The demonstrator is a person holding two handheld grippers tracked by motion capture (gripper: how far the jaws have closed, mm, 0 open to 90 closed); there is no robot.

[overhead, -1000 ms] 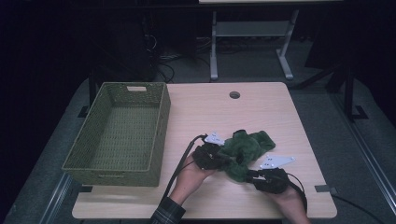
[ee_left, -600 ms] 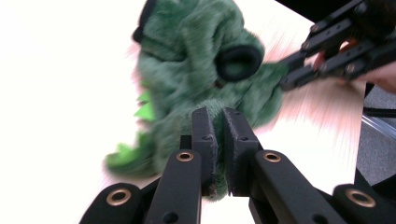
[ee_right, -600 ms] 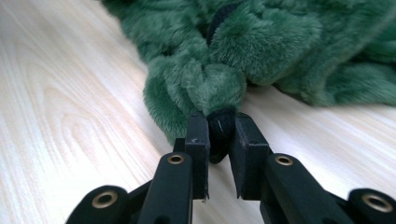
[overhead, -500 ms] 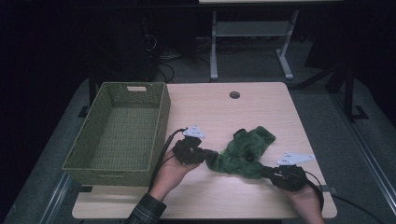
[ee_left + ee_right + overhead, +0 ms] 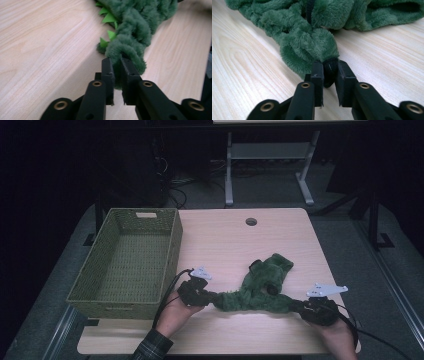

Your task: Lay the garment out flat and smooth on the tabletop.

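Left gripper view: spiky trim (image 5: 106,18), perhaps felt, on plush (image 5: 135,30).

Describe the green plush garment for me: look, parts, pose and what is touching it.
The green plush garment is dark green fuzzy fleece with small bright green spikes along one edge and black trim at one tip. It lies on the wooden table, right of the woven basket, stretched between both claws: the left claw pinches one end, the right claw pinches the black-tipped end.
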